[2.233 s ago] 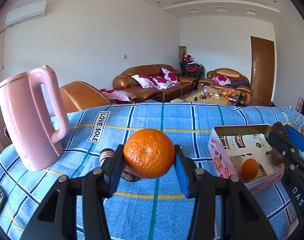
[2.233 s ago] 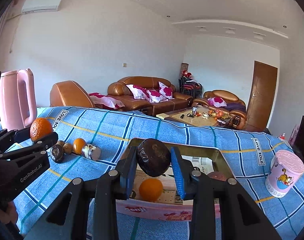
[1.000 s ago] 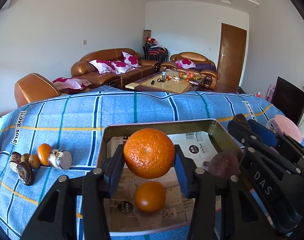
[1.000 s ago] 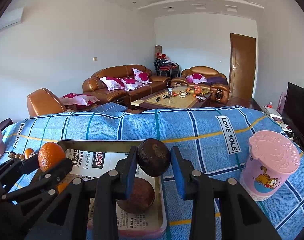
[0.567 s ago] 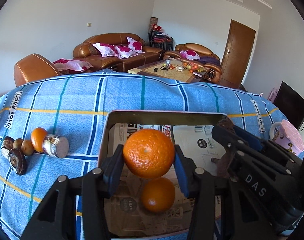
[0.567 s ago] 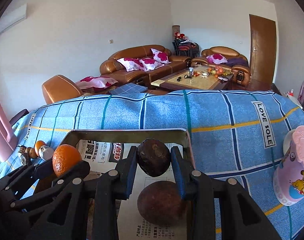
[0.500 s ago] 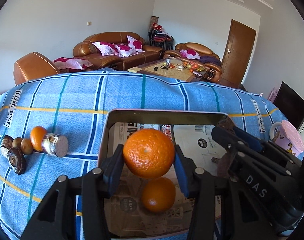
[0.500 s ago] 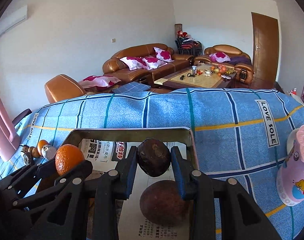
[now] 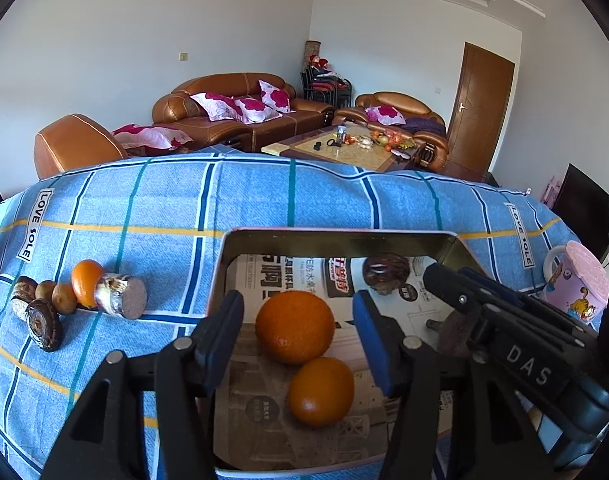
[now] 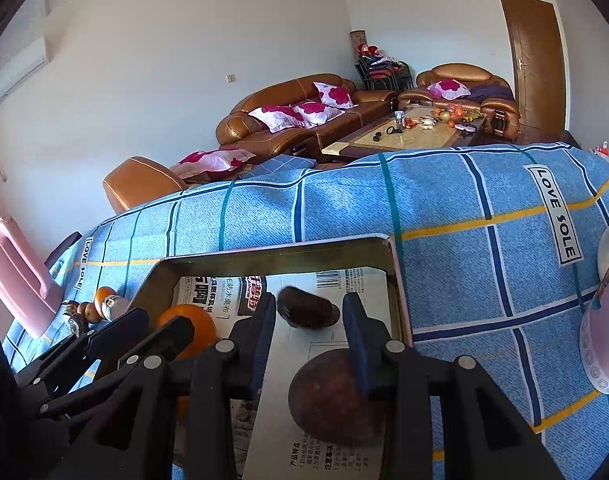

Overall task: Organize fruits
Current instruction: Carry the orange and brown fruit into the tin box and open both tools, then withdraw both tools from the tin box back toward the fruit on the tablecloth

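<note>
Metal tin (image 9: 336, 234) on blue checked tablecloth (image 9: 144, 208), paper-lined. Step in hand, by the look of it: dropping fruit into the tin and letting go.

Left gripper (image 9: 297, 304): jaws opening, orange (image 9: 294, 326) between them, clear gap on both sides, pads off the peel, so released. Orange down on the paper, touching second orange (image 9: 320, 392) just in front.

Right gripper (image 10: 309, 300): jaws narrow, nearly closed. Dark fruit (image 10: 308, 314) between the tips in the wrist view; in the left view looks to lie on the paper near the far wall, just off the tips. Cannot tell whether the pads press it. Large brown fruit (image 10: 332, 396) under the right finger, inside the tin.

To do it well:
- Finish widening the left jaws before any pull-back; no dragging with pads close to the peel.
- Lift up and back, not sideways; round fruit, likely to roll if nudged, and the second orange right against it.
- Mind the right gripper, close alongside on the right; avoid crossing paths.
- Open the right jaws clearly wider, check the dark fruit sits settled, then withdraw.
- Avoid snagging the paper lining with fingertips.
- Next, probably: loose fruits (image 9: 64, 300) at left on the cloth, well apart from the tin.
</note>
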Demonstrator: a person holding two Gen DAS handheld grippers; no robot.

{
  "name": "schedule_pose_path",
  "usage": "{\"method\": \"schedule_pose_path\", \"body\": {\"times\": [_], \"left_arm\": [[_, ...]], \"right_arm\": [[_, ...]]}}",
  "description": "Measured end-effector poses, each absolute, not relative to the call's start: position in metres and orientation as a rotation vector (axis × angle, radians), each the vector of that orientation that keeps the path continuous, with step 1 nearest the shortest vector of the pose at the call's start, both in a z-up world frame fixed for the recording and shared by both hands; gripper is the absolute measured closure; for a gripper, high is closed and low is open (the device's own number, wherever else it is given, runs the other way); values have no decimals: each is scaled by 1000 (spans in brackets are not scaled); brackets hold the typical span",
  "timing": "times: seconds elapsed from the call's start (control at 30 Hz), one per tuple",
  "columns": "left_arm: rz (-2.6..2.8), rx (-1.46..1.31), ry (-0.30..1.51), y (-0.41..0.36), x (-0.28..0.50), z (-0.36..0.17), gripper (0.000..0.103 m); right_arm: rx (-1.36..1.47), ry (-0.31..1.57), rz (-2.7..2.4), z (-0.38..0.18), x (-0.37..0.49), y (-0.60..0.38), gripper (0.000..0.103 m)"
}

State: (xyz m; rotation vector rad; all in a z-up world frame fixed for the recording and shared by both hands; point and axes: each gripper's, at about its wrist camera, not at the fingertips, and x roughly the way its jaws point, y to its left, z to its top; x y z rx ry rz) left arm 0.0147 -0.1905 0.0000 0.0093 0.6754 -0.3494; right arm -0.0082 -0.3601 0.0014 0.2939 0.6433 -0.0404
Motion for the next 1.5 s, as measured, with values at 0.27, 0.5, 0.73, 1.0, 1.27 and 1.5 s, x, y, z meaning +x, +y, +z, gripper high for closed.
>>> {"method": "schedule_pose_path", "body": {"times": [0.27,0.5,0.73,1.0,1.27,1.5], "left_arm": [[-343,12,562,-183,-2,12,0],[-266,42,441,-172,-11,29,0],[-118,54,355,-152,-5,31,0],[-117,40,369,-141,-8,27,0],[-139,64,379,-144,-18,26,0],[-143,52,372,-139,-28,26,0]], "right_arm": [[349,529,-93,13,-29,-373,44],[337,403,-192,26,-50,-379,19],[239,205,-314,44,-80,-370,19],[172,210,-375,44,-79,-361,14],[191,223,-411,41,-87,-357,14],[200,228,-427,42,-96,-351,14]]}}
